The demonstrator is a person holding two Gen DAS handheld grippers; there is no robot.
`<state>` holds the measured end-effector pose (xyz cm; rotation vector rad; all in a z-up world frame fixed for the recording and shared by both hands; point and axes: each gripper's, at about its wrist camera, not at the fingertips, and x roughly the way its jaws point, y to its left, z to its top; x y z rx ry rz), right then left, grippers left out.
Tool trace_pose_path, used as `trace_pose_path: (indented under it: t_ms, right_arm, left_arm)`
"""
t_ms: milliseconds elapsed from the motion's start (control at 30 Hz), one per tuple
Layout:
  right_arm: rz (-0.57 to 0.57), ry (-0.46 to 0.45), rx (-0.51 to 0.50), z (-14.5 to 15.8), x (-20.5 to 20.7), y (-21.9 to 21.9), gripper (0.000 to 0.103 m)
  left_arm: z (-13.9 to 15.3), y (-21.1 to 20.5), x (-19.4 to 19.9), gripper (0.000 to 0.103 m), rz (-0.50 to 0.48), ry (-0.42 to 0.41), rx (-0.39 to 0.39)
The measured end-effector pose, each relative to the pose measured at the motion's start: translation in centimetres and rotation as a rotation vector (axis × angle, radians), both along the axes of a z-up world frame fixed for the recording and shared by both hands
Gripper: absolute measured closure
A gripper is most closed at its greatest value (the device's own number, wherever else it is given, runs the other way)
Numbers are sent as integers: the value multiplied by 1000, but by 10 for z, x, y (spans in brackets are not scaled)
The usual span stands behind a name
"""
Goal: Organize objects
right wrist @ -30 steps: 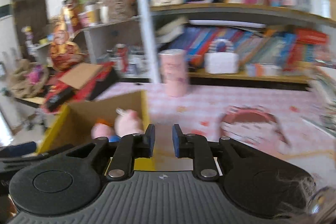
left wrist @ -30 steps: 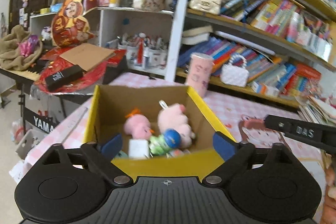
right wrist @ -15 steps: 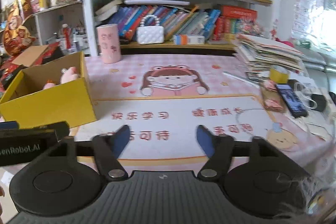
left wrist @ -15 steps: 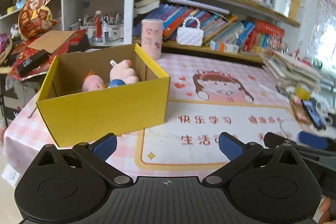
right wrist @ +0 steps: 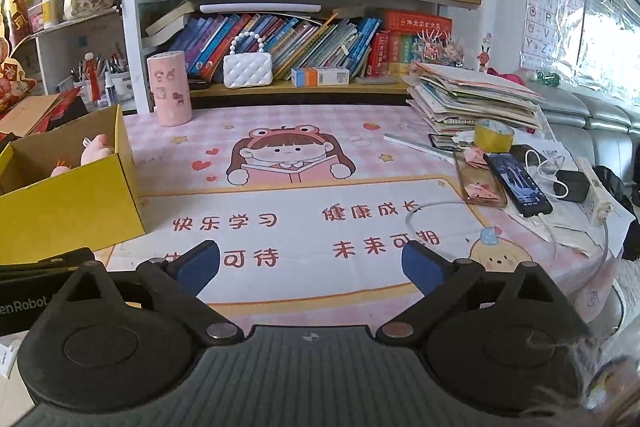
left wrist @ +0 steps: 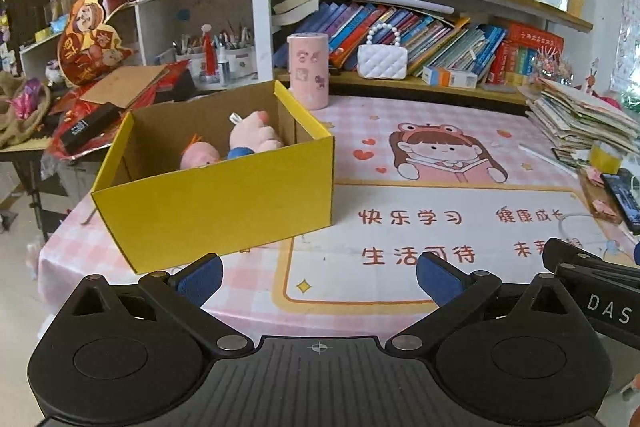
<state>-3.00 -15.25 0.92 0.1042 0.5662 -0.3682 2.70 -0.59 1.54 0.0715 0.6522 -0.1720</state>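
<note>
Both grippers hang over the near edge of the table's pink cartoon-print tablecloth (left wrist: 440, 163), and neither has anything in it. The left gripper (left wrist: 319, 275) stands with its blue-padded jaws spread wide, only printed cloth showing between them. The right gripper (right wrist: 311, 265) has its jaws opening, already far apart, with nothing between the pads either. Over on the left side of the table sits the yellow cardboard box (left wrist: 216, 203), open at the top, brown inside. In it, 2 pink plush toys are visible: a taller pink plush with a white tag (left wrist: 256, 135) against the far wall, and a smaller pink plush with an orange tuft (left wrist: 199, 155) beside it; a bit of blue shows between them, too hidden to name. From the right wrist view the box stands well left of the right gripper, just beyond the left gripper's black body. Behind the box a pink cylindrical canister with cartoon stickers (left wrist: 309, 70) stands upright at the table's back edge, near the box's far corner but apart from it.
</note>
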Motion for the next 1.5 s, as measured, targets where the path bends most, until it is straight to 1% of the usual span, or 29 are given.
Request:
trace_pose_path:
  t_ms: [300,500,767,1133,1500]
  right_arm:
    - [-2,7,1,-3,-4,5,4]
    - [2,8,-8,-6,-6,12,4]
    - [1,11,-17,-7,-7,17,4]
    - [5,6,-31,-7,-6,19,3]
    - [14,25,-9,-10,-4,17,2]
  left_arm:
    - [-2,4,-8,0,35,7,21]
    - [-4,11,-9,0,52,22,15]
    - [-5,14,-10,0,62,24,29]
    - [-6,15,-10,0,63,32,25]
    - [-6,15,-10,0,71,22,44]
